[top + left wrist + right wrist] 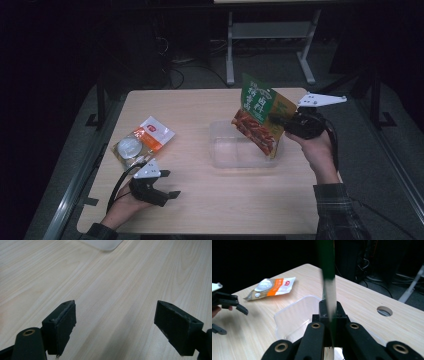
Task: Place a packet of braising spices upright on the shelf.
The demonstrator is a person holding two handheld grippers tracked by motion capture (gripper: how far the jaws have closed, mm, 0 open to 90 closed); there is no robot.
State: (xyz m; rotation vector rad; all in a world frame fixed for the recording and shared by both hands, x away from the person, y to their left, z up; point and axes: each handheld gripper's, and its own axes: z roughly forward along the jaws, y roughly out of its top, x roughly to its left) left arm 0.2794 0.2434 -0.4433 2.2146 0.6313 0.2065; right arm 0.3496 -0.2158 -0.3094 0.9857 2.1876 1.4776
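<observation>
The green snack bag [261, 116] sits right of centre in the high view, tilted, its lower corner hanging over the clear plastic tub [225, 150]. I see green at the top w/ pale lettering and a reddish-orange food photo below. My right hand-held gripper [284, 121] pinches it at its right edge, jaws pressed together on the bag. In the right gripper view the bag [329, 285] shows edge-on, a thin green-and-white strip rising from between the jaws at frame centre, a bit blurred.

The tub is directly under the bag, centre of the tabletop [200, 107] in the high view; in the right gripper view it [294, 315] lies just beyond the jaws, lower centre. I can't make out anything inside it.

Further out, left of centre in the high view, an orange-and-white pouch [142, 141] lies flat on the tabletop, w/ a round clear window at its lower-left end. Same pouch [270, 288] shows upper left in the right gripper view, well apart from the tub.

My left hand-held gripper [170, 184] is lower left in the high view, near the front edge, just below the pouch but not touching it. Jaws spread wide, nothing between them; the left gripper view shows bare wood grain in the gap and a pale rounded corner at the top edge, prob. the tub [102, 244].

A round cable hole [384, 311] sits in the tabletop, right side of the right gripper view.
</observation>
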